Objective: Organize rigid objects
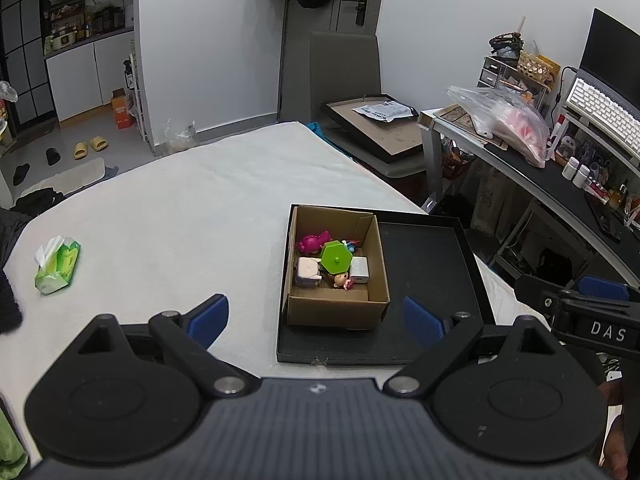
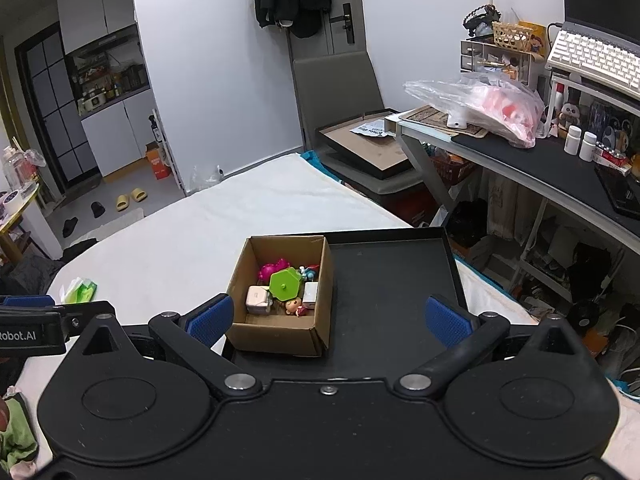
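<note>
Left wrist view shows my left gripper (image 1: 316, 320) spread empty, the brown cardboard box (image 1: 336, 304) of small toys dead ahead in the black shallow tray (image 1: 432, 280); right wrist view has my right gripper (image 2: 330, 320) equally spread, box ahead-left, neither clearly nearer

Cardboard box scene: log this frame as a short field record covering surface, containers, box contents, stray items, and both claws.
surface: white cloth-covered table
containers: open brown cardboard box standing in the left part of a shallow black tray
box contents: green hexagonal lid on top, magenta toy, small white cube, white charger block, small doll figure
tray right part: bare
stray items: green tissue pack on the table, left of the tray
left claw: open, empty
right claw: open, empty
</note>
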A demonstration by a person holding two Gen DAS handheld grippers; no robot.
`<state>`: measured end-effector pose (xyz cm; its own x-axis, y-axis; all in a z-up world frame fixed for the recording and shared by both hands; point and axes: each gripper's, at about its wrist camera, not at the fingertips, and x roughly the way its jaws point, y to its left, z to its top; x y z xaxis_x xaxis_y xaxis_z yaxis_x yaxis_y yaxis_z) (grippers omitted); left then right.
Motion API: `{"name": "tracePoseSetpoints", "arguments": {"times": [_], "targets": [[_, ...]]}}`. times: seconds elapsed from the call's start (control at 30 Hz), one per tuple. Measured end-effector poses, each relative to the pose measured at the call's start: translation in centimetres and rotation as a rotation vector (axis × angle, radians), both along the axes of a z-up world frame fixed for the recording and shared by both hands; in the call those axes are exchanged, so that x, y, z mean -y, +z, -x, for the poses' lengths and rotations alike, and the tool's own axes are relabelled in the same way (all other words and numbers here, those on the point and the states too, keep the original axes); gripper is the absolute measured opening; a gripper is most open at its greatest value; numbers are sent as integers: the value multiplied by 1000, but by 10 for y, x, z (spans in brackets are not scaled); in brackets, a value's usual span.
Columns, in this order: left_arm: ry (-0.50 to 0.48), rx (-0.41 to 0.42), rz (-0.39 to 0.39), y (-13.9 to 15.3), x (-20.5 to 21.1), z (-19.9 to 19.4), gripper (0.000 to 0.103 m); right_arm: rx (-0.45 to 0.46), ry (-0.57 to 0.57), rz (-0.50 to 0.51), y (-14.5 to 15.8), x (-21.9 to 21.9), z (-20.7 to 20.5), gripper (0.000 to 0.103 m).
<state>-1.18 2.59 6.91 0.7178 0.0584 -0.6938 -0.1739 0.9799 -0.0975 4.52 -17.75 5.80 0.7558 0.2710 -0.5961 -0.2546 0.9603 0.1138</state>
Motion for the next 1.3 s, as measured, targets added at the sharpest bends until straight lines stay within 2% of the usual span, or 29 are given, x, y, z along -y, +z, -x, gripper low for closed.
{"name": "tracePoseSetpoints", "arguments": {"times": [0.27, 0.83, 1.07, 1.3], "targets": [[-3, -3, 2, -1, 0, 0, 93, -2, 13, -26, 3, 2, 3, 103], [-8, -11, -7, -5, 3, -1, 93, 31, 6, -15, 10, 7, 10, 103], [-17, 11, -33, -6, 8, 3, 93, 17, 10, -12, 6, 6, 7, 103], [-51, 17, -23, -7, 11, 0, 93, 17, 18, -26, 5, 8, 8, 103]]}}
